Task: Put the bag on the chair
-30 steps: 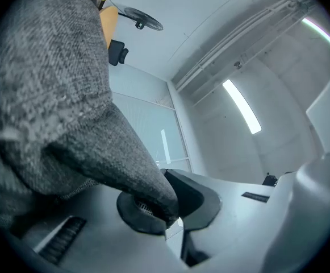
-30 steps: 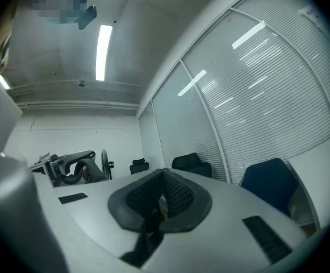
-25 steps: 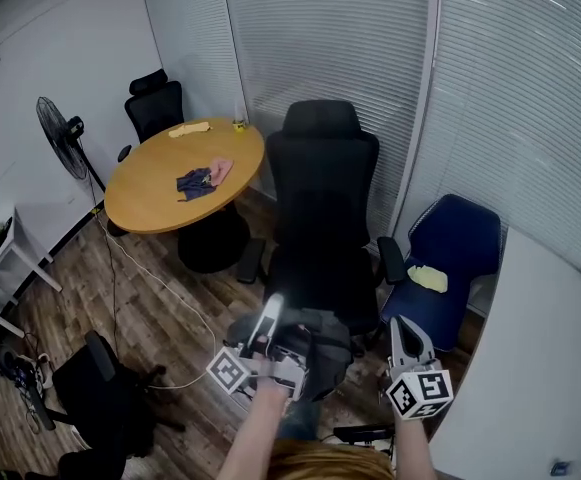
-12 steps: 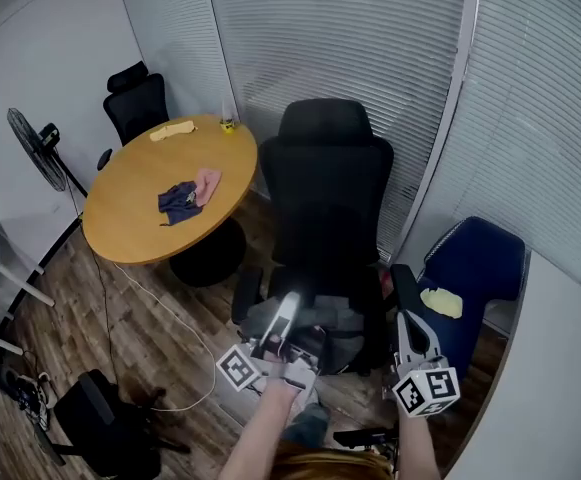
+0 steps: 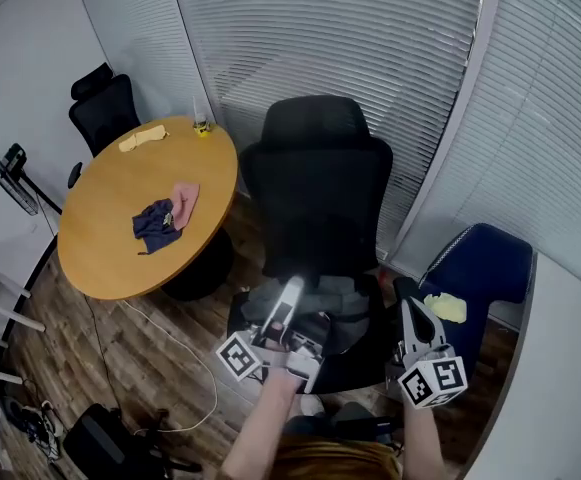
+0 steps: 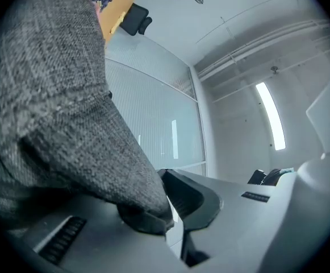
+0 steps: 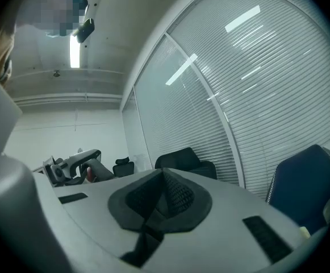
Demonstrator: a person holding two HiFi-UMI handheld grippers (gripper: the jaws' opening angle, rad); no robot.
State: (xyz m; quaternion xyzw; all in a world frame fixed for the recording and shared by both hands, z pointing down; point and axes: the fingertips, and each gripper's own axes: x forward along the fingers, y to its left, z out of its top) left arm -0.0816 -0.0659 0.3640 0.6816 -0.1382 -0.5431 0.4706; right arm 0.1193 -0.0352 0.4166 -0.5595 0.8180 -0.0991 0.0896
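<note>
A grey fabric bag [image 5: 320, 313] sits over the seat of the black high-backed office chair [image 5: 315, 193], close to the backrest. My left gripper [image 5: 288, 303] is shut on the bag's near edge. In the left gripper view the grey weave of the bag [image 6: 57, 95] fills the left side and is pinched between the closed jaws of the left gripper [image 6: 167, 212]. My right gripper [image 5: 410, 303] hovers at the chair's right side, shut with nothing in it. In the right gripper view its pads [image 7: 173, 195] meet and the chair [image 7: 184, 161] stands beyond them.
A round wooden table [image 5: 110, 248] stands left of the chair with a blue cloth [image 5: 155, 223], a pink cloth [image 5: 183, 203] and a yellow cloth [image 5: 142, 138]. A blue chair [image 5: 480, 263] holding a yellow item [image 5: 448, 308] is at the right. A white tabletop [image 5: 560, 398] borders the right edge.
Both grippers and the bag have moved forward: the bag hung in front of the seat a second ago and is now over the seat near the backrest. The view has closed in on the chair.
</note>
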